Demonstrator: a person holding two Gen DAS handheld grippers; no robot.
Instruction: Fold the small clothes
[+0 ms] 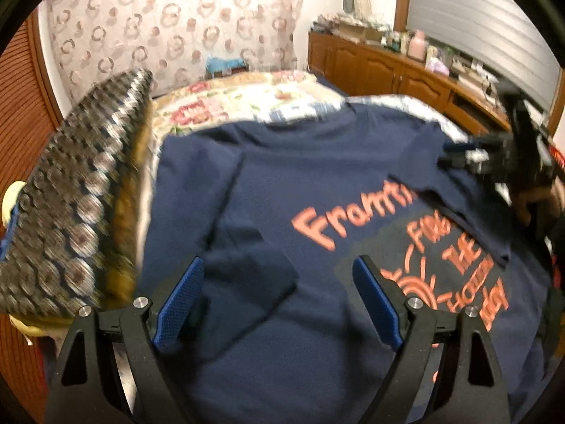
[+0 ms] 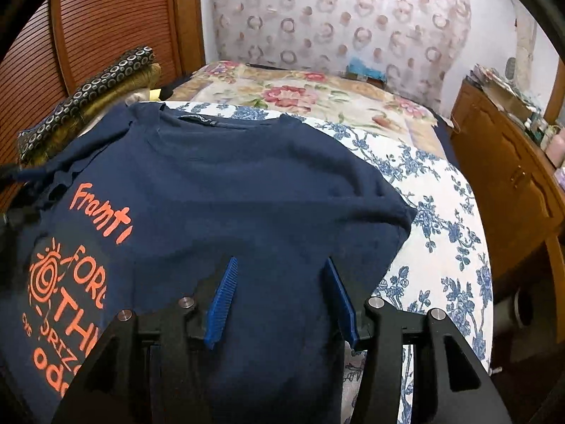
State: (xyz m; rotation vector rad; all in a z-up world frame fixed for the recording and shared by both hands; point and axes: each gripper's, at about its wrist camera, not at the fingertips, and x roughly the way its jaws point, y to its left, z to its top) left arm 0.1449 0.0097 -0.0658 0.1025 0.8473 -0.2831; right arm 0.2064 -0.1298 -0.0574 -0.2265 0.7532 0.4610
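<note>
A bedroom fills both views: a wall with a ring-patterned curtain (image 2: 339, 24) at the far end, a brown slatted wardrobe door (image 2: 106, 24) on one side and a low wooden cabinet (image 2: 508, 176) with cluttered small items on its top along the other. The bed (image 2: 452, 233) takes up the middle, covered by a white sheet with blue flowers and, farther back, a cream spread with pink roses (image 2: 293, 95). On the sheet lies a navy T-shirt (image 2: 229, 190) with orange lettering and a sun design, collar toward the far end; its two sides are folded inward over the front, so part of the print is covered. Beside the shirt, against the wardrobe side, sits a stack of folded fabric, a dark piece with pale circles (image 1: 70, 205) on top of a mustard one. The left gripper (image 1: 279, 282) hangs tilted down above the shirt's folded left sleeve with its blue pads spread wide and nothing between them. The right gripper (image 2: 279, 282) also points down at a slant over the folded right side, its pads parted about halfway, not pressing any cloth; in the left view it appears blurred at the shirt's right edge, held by a hand (image 1: 536, 201)
</note>
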